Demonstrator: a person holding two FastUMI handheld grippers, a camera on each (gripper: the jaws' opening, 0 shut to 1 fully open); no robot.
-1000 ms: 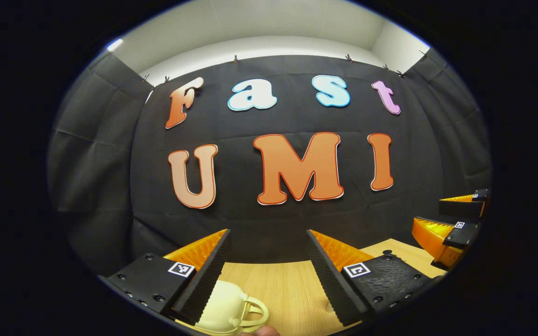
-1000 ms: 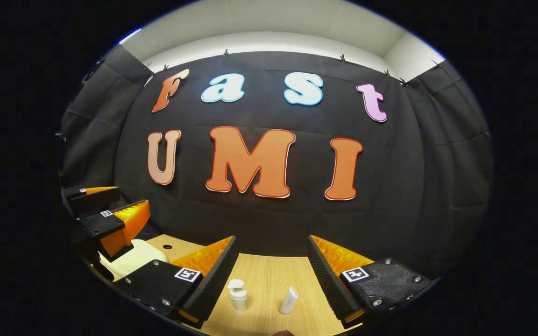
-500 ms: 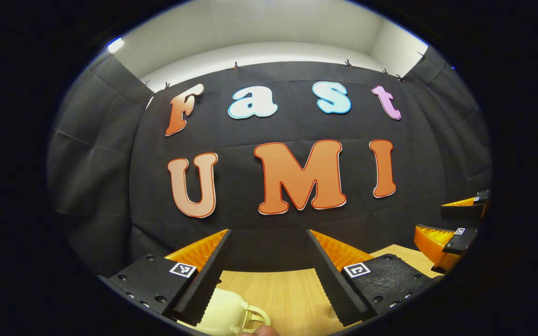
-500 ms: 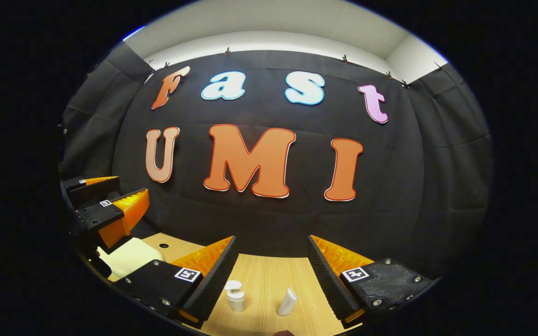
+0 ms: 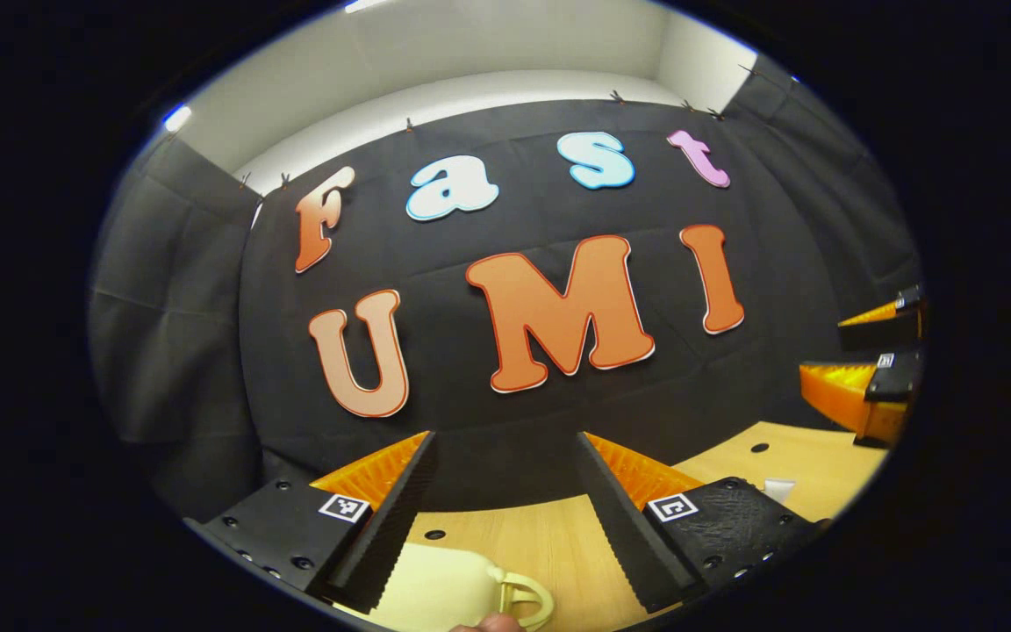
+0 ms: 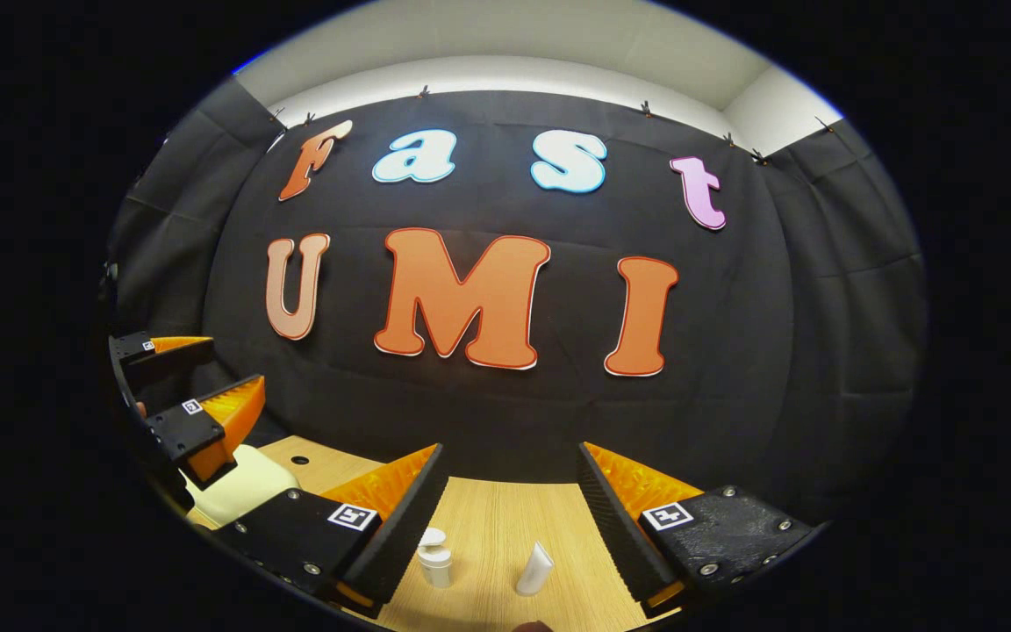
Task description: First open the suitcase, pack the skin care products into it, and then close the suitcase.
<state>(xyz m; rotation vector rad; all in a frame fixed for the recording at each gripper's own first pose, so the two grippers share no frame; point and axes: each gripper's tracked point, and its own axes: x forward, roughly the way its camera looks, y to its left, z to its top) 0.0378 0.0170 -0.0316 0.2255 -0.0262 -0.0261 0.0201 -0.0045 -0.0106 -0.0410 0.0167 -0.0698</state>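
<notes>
A small cream suitcase [image 5: 440,590] lies on the wooden table [image 5: 549,544], its looped handle [image 5: 525,599] pointing right. My left gripper [image 5: 503,439] hangs open just above it, the left finger over its shell, nothing held. In the right gripper view the suitcase [image 6: 238,491] shows at lower left under the left gripper [image 6: 233,364]. Between the open fingers of my right gripper [image 6: 510,448], farther down the table, stand a white pump bottle [image 6: 435,562] and a white tube [image 6: 534,569]. The right gripper [image 5: 821,348] sits open at the far right of the left gripper view.
The black cloth wall closes off the table's far edge. Small round holes [image 5: 760,448] dot the tabletop [image 6: 488,527]. A white item [image 5: 777,487] peeks out behind my left gripper's right finger. A fingertip [image 5: 483,623] shows at the bottom edge.
My left gripper has rolled and shifted, so more of the suitcase and table now show under it. The right gripper has barely moved; the bottle and tube sit slightly lower in its view.
</notes>
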